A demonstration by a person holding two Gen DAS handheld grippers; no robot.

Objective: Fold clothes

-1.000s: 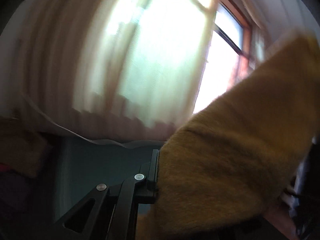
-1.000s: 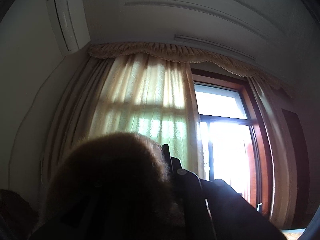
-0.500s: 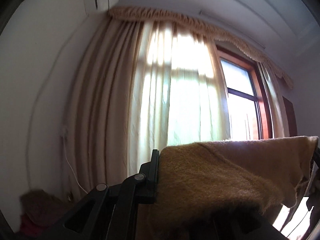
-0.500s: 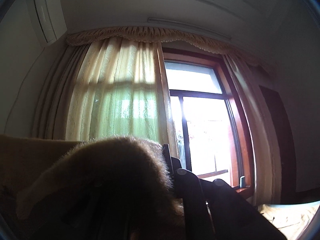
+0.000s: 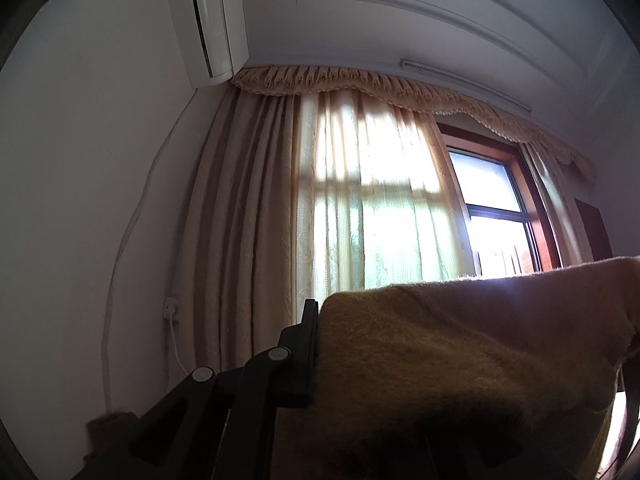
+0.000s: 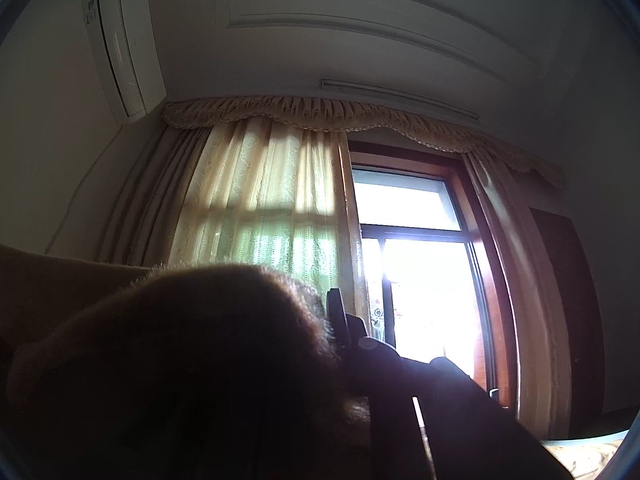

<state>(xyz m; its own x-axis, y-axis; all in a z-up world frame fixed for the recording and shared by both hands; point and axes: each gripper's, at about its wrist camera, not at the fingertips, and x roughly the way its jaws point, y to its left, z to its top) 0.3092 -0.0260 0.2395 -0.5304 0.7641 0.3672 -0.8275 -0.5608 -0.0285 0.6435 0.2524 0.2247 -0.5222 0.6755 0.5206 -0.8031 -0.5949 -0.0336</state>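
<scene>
A fuzzy mustard-yellow garment (image 5: 460, 360) fills the lower right of the left wrist view. My left gripper (image 5: 318, 318) is shut on its edge and tilted up toward the window; only its left finger (image 5: 308, 320) shows, the other is under the cloth. In the right wrist view the same garment (image 6: 200, 340) looks dark against the light and covers the left finger. My right gripper (image 6: 326, 308) also tilts upward, its jaws are opening slightly, and the cloth still lies between them against the right finger (image 6: 334, 306). The garment stretches between the two grippers.
Ahead hang a cream curtain (image 5: 340, 208) and a wood-framed window (image 6: 420, 280). A white air conditioner (image 5: 208, 20) is mounted high on the left wall. A wall socket with a cable (image 5: 170, 308) sits low on the left. A patterned surface (image 6: 592, 452) shows at the bottom right.
The left view swung up from a blurred curtain to a steady look at the ceiling and air conditioner. The garment now spans level to the right. In the right view its edge appeared at the left.
</scene>
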